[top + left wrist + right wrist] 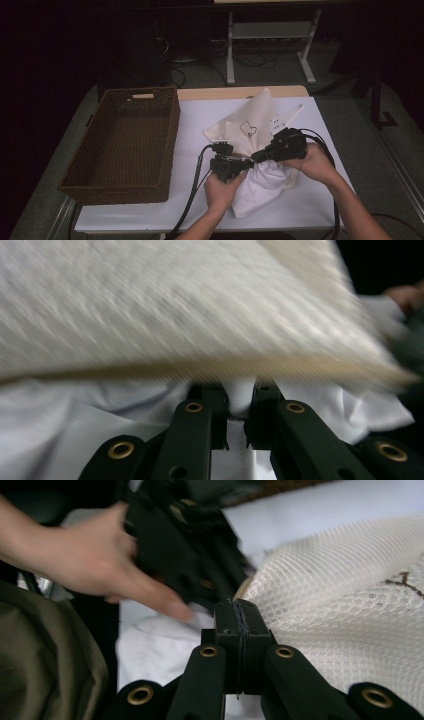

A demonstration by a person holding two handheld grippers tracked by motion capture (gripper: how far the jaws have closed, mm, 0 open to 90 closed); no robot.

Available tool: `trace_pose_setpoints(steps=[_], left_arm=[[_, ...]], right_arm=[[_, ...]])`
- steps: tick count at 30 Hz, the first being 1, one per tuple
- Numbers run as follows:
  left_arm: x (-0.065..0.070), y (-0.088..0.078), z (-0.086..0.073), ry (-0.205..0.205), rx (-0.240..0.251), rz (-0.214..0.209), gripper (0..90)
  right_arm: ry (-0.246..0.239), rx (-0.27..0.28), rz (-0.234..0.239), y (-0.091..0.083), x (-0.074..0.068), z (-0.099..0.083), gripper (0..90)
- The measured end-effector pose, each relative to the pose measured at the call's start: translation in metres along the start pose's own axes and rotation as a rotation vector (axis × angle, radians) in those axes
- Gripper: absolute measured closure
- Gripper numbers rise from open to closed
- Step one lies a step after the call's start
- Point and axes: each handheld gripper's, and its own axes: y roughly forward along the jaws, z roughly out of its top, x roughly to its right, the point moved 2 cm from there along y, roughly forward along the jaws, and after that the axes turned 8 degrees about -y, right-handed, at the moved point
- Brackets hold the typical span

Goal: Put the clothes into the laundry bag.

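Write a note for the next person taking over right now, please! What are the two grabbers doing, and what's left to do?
Left gripper: pinching a fold of white cloth beneath the mesh bag.
Right gripper: jaws shut tight at the mesh bag's edge; what they pinch is not visible.
Things: bag and cloth bunched together mid-table; wicker basket at the left, nothing in it.
Done: both grippers are at the bundle.
Left: probably getting the cloth fully into the bag, perhaps then into the basket.

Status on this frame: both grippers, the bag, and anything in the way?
Left gripper pinching white cloth. Right gripper shut at the mesh bag edge. Wicker basket sits left, nothing blocking.
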Motion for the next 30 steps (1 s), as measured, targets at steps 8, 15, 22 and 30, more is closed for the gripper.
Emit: trace_pose_setpoints(steps=[8, 15, 22, 30], left_arm=[[0.001, -0.008, -0.001, 0.010, -0.025, -0.008, 74.6], [0.001, -0.031, -0.011, 0.037, -0.083, -0.002, 60.9], [-0.003, -0.042, -0.027, 0.020, -0.173, -0.013, 49.0], [-0.008, -0.020, -0.046, 0.062, -0.271, 0.050, 49.7]], right_arm=[[0.026, -0.020, -0.029, -0.003, 0.008, -0.006, 88.9], [0.025, -0.034, -0.036, 0.000, 0.009, -0.007, 88.8], [0.039, -0.029, -0.042, 0.001, 0.013, -0.007, 88.7], [0.035, -0.033, -0.043, 0.002, 0.012, -0.007, 88.7]])
